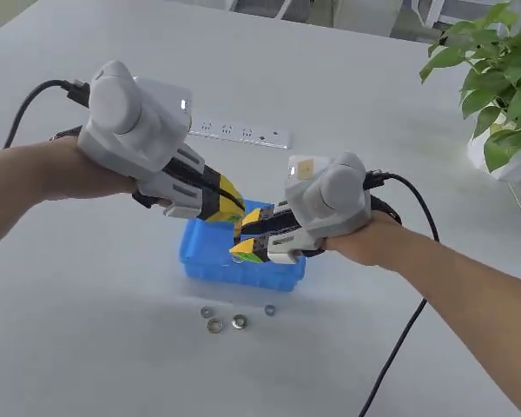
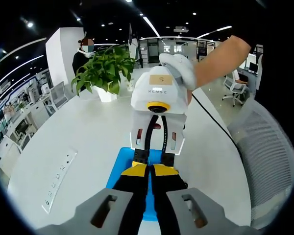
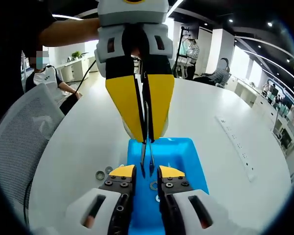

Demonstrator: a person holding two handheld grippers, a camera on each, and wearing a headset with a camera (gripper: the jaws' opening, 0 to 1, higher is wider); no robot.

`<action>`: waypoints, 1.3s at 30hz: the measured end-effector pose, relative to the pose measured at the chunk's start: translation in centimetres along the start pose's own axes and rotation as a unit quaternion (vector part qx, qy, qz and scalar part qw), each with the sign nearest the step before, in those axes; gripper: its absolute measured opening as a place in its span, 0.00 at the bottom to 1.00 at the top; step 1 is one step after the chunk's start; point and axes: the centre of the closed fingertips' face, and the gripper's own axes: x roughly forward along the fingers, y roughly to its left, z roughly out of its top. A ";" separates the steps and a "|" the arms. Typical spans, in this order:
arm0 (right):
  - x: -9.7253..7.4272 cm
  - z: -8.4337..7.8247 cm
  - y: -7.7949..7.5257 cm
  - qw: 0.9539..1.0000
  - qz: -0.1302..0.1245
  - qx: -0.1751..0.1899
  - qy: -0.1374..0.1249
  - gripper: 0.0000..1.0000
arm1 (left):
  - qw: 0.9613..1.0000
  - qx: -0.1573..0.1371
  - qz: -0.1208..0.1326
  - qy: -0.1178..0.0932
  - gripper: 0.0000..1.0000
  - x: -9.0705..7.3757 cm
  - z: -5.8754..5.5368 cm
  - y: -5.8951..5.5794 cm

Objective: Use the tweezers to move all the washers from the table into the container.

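Washers (image 1: 214, 326) on table (image 1: 373, 113) beside blue container (image 1: 243, 274); left claw (image 3: 147, 137) clamped on tweezers (image 3: 149, 156), right claw (image 3: 147, 172) apart; power strip (image 1: 239, 132) behind.

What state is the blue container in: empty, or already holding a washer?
Not empty: the right gripper view shows a washer lying on the floor of the blue container.

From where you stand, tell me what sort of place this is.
Most likely an open-plan office: a long white table with a power strip, a mesh office chair beside it, a potted plant, and a seated person beyond.
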 end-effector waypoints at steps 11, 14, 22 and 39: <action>-1.4 1.0 1.7 1.000 -0.010 -0.007 -0.002 0.23 | 1.000 0.005 0.007 0.001 0.05 -1.7 1.3 -2.0; -1.7 1.3 2.3 1.000 -0.010 -0.008 -0.003 0.24 | 1.000 0.009 0.006 0.001 0.05 -1.9 1.6 -2.6; -2.1 1.7 3.9 1.000 -0.011 -0.009 -0.003 0.28 | 1.000 0.015 0.004 0.004 0.05 -2.5 1.6 -4.0; -3.9 -0.1 6.0 1.000 -0.025 0.009 0.007 0.34 | 1.000 0.012 -0.004 0.010 0.05 -2.1 -0.2 -6.6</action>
